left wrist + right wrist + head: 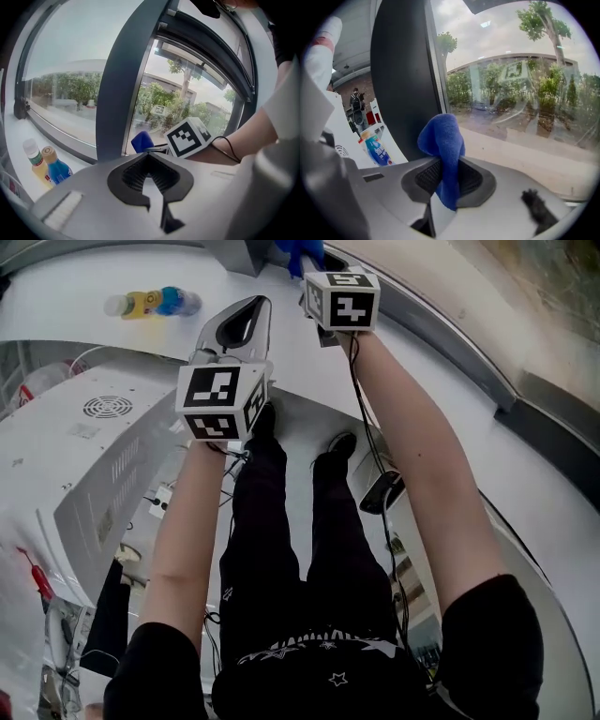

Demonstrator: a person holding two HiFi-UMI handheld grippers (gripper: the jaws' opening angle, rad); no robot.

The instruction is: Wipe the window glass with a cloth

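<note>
Right gripper view: a blue fleecy cloth (443,136) is clamped upright in the right gripper (446,161), with the window glass (525,93) just ahead. The left gripper (150,157) is closed on nothing, farther back.

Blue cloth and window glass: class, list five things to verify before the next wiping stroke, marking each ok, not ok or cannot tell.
1. Blue fabric cloth clamped in the right gripper's jaws: ok.
2. Left gripper empty, jaws shut: ok.
3. Cloth touching the clear window glass: cannot tell.
4. Blue and yellow plastic bottles stand apart from the cloth, beyond the dark frame post: ok.
5. Enough cloth showing past the jaws to wipe with: ok.
</note>
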